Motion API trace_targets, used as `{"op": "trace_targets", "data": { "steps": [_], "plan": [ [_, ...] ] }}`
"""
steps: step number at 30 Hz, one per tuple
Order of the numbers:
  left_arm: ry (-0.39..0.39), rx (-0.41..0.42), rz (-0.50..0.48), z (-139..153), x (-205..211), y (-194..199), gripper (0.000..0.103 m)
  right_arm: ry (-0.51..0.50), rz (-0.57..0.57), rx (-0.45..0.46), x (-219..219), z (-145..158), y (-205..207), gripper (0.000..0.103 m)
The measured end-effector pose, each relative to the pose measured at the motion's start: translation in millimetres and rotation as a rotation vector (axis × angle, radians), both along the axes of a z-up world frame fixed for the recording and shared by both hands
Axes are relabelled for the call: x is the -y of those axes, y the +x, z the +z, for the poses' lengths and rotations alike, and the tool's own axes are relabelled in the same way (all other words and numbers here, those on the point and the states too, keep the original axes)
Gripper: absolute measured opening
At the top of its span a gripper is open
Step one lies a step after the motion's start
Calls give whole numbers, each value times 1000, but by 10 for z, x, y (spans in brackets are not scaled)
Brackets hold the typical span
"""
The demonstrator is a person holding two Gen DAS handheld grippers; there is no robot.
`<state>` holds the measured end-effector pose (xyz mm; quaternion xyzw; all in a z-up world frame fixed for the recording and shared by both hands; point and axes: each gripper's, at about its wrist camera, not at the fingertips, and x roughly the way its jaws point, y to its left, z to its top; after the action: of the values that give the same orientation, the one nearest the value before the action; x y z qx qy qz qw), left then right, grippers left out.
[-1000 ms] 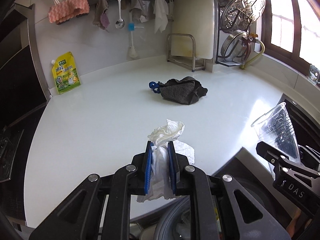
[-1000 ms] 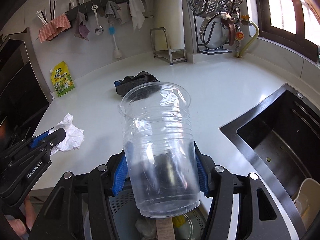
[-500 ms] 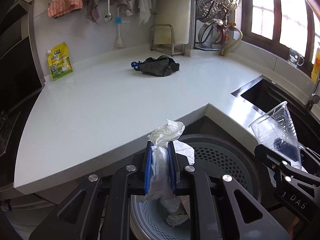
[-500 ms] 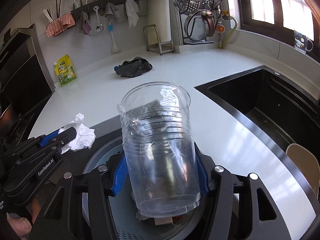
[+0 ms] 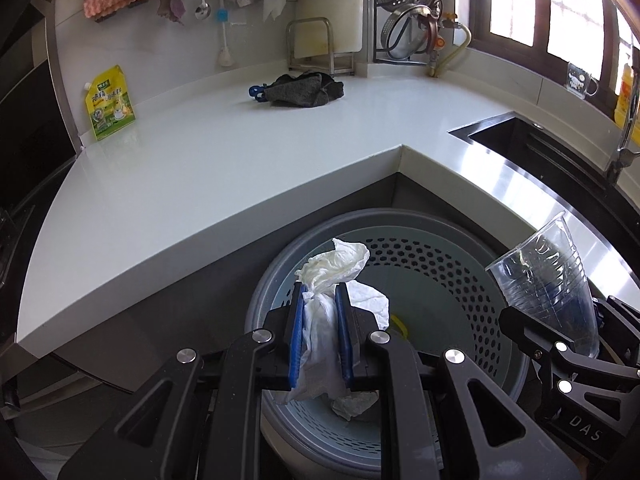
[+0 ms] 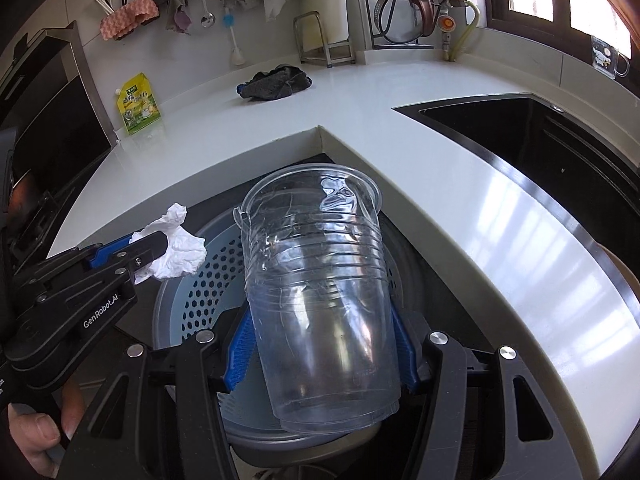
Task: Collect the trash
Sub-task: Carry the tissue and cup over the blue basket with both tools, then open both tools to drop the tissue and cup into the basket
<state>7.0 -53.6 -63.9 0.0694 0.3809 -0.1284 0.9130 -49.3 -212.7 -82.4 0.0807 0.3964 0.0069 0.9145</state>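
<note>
My left gripper (image 5: 320,300) is shut on a crumpled white tissue (image 5: 334,270), held over the round grey perforated trash bin (image 5: 440,248) below the counter's inner corner. More crumpled paper lies at the bin's bottom (image 5: 354,404). In the right wrist view the tissue (image 6: 176,248) hangs above the bin's left rim (image 6: 192,280). My right gripper (image 6: 320,344) is shut on a clear plastic cup (image 6: 320,280), mouth facing away, above the same bin. The cup (image 5: 548,284) shows at the right of the left wrist view.
A white L-shaped counter (image 5: 200,176) wraps around the bin. On it lie a dark grey cloth (image 5: 304,90) and a yellow-green pouch (image 5: 110,104). A black sink (image 6: 540,152) sits at the right. Utensils and rags hang on the back wall.
Both grippers have drawn back from over the counter and sunk, so the tissue and the cup now hang over the bin. Both grips are unchanged.
</note>
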Motion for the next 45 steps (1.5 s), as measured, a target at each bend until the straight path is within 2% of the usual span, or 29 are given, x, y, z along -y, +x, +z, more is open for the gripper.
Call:
{"op": "trace_targets", "data": {
  "steps": [3,8,14,18,20,37,45],
  "plan": [
    [7,-12,2,-46,4,6,16,-14,13,-20,-48,-59,41,56],
    [1,-25,-9,-83,16,8,16,25,18,-52,-40,-156,98,56],
    [-2,-49,1,-130,-5,58,19,21,17,-58,-26,-161,118,57],
    [-4,-36,6,-106,-27,43,38,4,18,-60,-35,-157,133,60],
    [-7,-30,9,-95,-47,35,43,-3,14,-57,-38,-155,129,64],
    [-12,-29,19,-64,-99,41,44,5,-5,-39,10,-106,99,64],
    [-9,-4,19,10,-118,3,50,30,-4,2,52,-61,59,66]
  ]
}}
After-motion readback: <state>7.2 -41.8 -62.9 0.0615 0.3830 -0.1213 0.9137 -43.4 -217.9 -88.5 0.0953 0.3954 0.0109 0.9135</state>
